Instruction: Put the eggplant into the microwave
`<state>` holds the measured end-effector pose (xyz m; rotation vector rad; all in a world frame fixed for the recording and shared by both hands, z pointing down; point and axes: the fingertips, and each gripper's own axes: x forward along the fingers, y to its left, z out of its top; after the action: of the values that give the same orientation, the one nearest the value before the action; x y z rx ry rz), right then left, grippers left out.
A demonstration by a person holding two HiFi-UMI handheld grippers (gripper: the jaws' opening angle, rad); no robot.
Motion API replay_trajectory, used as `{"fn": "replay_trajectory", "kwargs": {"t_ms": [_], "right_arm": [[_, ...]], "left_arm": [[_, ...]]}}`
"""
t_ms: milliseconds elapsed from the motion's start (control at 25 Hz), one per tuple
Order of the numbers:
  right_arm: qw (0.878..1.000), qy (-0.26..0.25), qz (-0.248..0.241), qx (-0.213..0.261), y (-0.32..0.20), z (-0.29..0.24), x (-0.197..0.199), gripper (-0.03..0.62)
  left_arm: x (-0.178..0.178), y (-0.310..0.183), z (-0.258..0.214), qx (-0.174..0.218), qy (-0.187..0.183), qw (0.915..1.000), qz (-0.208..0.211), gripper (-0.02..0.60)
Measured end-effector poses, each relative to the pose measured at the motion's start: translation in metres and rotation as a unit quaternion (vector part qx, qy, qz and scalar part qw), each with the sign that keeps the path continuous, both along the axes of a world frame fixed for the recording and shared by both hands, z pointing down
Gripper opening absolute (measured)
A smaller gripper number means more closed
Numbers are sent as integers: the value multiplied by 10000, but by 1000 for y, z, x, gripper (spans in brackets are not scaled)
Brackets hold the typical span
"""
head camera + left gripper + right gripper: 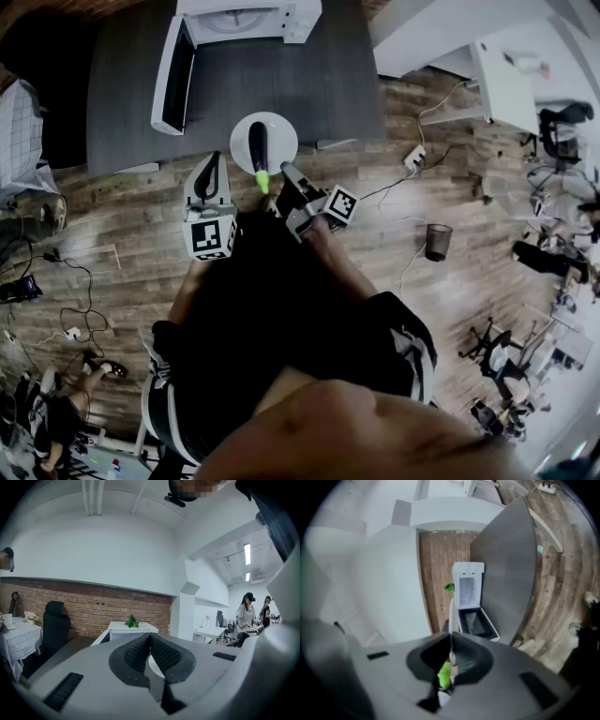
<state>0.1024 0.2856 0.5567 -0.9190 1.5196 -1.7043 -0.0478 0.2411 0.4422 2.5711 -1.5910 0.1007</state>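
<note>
Nearest the lens, the person's dark-clothed torso [281, 319] is filling the lower half of the head view, and both grippers are reaching up-frame from it.

The right gripper [286, 178] is clamping the near rim of a white plate [278, 129]. In its own view the thin rim is running edge-on between the closed pads. The eggplant [257, 145] is lying on that plate, just above centre frame, with its long axis running up and down the picture. Its green stem [263, 180] is pointing down-frame toward the person, right beside the right gripper's tips. Whether the plate is resting on the grey table [300, 75] or hanging just over its near edge, I cannot tell.

The left gripper [212, 173] is sitting just left of the plate, apart from it, with its jaws closed tip to tip on nothing.

The microwave [248, 17] is standing at the top edge, almost straight up-frame from the plate, so the carry is probably heading up the picture. Its door [173, 75] is hanging open toward the upper left, on the left gripper's side. The right gripper is the one touching the load.

Counting: one eggplant, one plate, one microwave, two grippers.
</note>
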Motion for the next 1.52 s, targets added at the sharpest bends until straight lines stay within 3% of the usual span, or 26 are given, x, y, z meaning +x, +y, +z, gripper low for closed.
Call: {"fn": "replay_trajectory", "kwargs": {"t_ms": [640,1520], "right_arm": [[9999,-90,-96,18,0,1,-1,37],[9981,-136,-598,-27,-16,18,42,37]], "left_arm": [[1,1,2,53,-68,10000,-43,35],[47,20,12,-33,-234,9981,-577,35]]}}
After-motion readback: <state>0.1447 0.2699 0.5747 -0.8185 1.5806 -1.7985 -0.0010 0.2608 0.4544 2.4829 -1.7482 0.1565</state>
